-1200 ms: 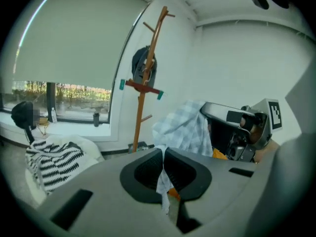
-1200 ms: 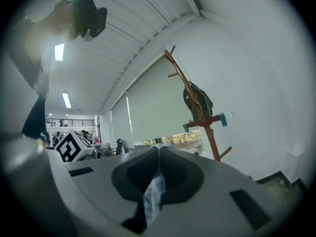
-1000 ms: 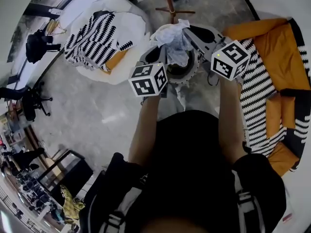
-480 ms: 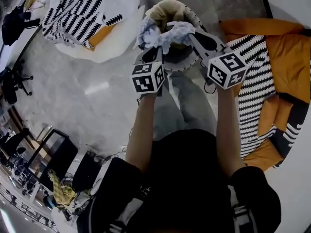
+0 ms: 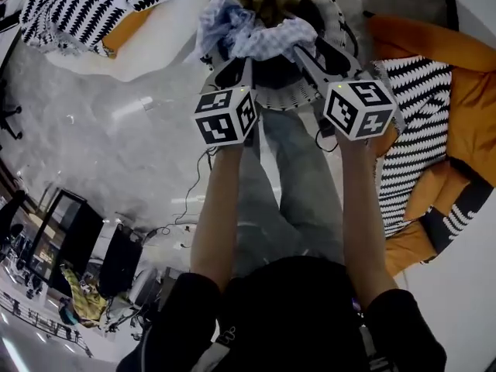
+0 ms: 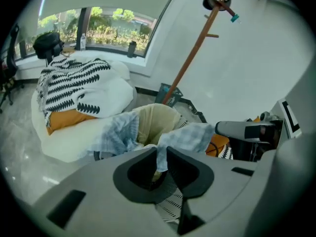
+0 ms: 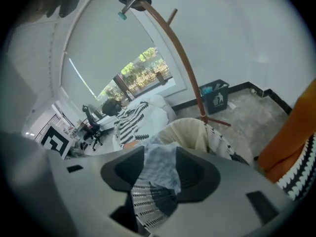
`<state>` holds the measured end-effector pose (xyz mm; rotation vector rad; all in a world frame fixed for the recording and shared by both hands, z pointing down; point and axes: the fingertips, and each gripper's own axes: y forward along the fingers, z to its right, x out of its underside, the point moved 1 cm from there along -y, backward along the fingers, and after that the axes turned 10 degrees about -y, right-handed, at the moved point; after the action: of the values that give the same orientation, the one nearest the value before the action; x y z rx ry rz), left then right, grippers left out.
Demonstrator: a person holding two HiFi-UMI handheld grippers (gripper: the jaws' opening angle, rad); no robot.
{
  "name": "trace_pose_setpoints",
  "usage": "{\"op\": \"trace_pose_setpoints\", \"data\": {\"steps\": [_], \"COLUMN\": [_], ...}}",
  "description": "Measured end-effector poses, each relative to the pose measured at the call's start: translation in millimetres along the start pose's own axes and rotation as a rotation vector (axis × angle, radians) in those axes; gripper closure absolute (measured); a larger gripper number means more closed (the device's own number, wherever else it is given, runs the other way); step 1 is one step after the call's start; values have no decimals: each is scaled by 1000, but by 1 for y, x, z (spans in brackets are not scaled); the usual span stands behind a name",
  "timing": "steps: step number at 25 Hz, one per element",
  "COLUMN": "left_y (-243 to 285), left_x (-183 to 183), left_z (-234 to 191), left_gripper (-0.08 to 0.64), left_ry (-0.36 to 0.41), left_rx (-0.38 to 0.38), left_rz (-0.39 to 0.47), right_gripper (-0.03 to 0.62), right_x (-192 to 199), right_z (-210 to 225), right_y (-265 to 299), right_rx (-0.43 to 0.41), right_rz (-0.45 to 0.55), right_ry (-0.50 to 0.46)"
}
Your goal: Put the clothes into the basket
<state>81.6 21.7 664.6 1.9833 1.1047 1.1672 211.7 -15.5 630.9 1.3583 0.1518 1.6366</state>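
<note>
A light blue checked garment (image 5: pixel 256 33) hangs between both grippers over the mouth of a white-and-black patterned basket (image 5: pixel 310 93) with a beige liner. My left gripper (image 5: pixel 235 62) still pinches one end of the garment (image 6: pixel 185 137) in a narrow gap, and its jaws are beginning to open. The jaws of my right gripper (image 5: pixel 304 51) are opening and stand wide apart. The other end of the garment (image 7: pixel 159 163) lies loose between them and the pads do not press on it. The basket (image 7: pixel 193 131) sits right below and ahead of both grippers.
A white beanbag (image 5: pixel 147 49) with a black-and-white patterned cloth and an orange piece lies at the upper left. Orange and striped cushions (image 5: pixel 434 107) fill the right side. A wooden coat stand (image 6: pixel 192 53) and a small bin (image 7: pixel 216 95) stand behind the basket.
Both grippers have come down with the garment to the basket's mouth. The right jaws have spread apart from the cloth; the left jaws still pinch it.
</note>
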Motion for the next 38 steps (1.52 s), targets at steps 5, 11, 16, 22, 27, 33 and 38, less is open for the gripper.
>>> {"op": "trace_pose_setpoints", "data": {"steps": [5,11,16,22,27,33,38], "left_y": [11,-18,-46,-100,-170,-245,-306], "left_x": [21,5,-22,-56,-102,-157,-199], "left_z": [-31,-33,-5,-8,-42,-43,-35], "left_gripper": [480,541,551,552,552,552,552], "left_ry": [-98,-99,-92,-136,-198,-172,-144], "left_rx": [-3,23,162,132,33,-41,-55], "left_rz": [-7,81,213,317,459,604,711], "right_gripper": [411,554,574,580,581,581,581], "right_x": [23,13,-2,-42,-98,-167,-227], "right_z": [13,4,-17,-66,-120,-173,-215], "right_y": [6,-6,-14,-25,-36,-42,-48], "right_rx": [54,61,9,-77,-161,-206,-233], "right_rz": [-39,-4,46,104,143,217,314], "right_ry": [4,10,26,-27,-108,-155,-146]}}
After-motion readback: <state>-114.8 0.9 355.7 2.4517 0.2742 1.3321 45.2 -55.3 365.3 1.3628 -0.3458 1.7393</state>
